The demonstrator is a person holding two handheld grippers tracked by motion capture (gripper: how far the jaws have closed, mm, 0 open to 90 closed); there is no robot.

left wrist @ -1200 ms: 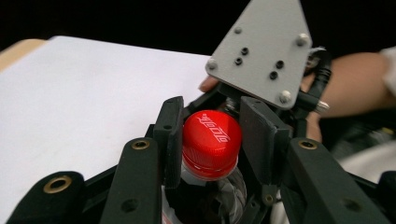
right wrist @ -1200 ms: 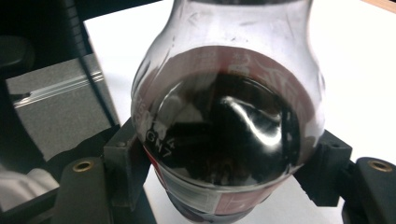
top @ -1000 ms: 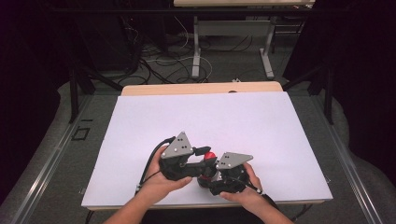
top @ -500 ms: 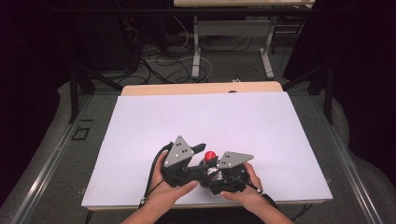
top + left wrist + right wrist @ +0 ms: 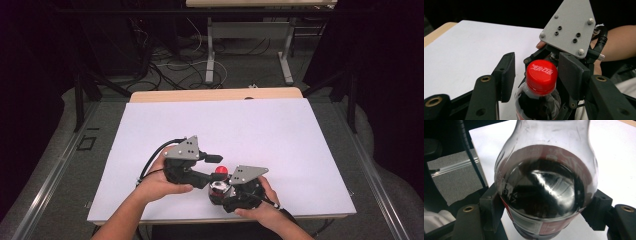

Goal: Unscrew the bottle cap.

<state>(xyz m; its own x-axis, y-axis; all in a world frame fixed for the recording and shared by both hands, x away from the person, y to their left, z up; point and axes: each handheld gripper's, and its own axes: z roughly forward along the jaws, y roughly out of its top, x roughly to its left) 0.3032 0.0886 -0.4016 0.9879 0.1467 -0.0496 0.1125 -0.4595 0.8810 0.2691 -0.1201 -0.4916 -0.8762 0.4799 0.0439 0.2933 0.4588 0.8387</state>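
While right claw point(image 5: 544, 220) clamps bottle point(image 5: 544, 190) | left claw point(image 5: 536, 75) closing, straddling cap point(image 5: 541, 73); base cut off

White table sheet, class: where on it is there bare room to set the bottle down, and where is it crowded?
The white sheet is bare across its far half and right side. It is crowded near the front edge, where the left gripper, right gripper and bottle cluster.

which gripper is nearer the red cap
Left. The left gripper has its jaws on either side of the red cap, with a gap showing at one pad. The right gripper is clamped lower down on the bottle body, below the cap.
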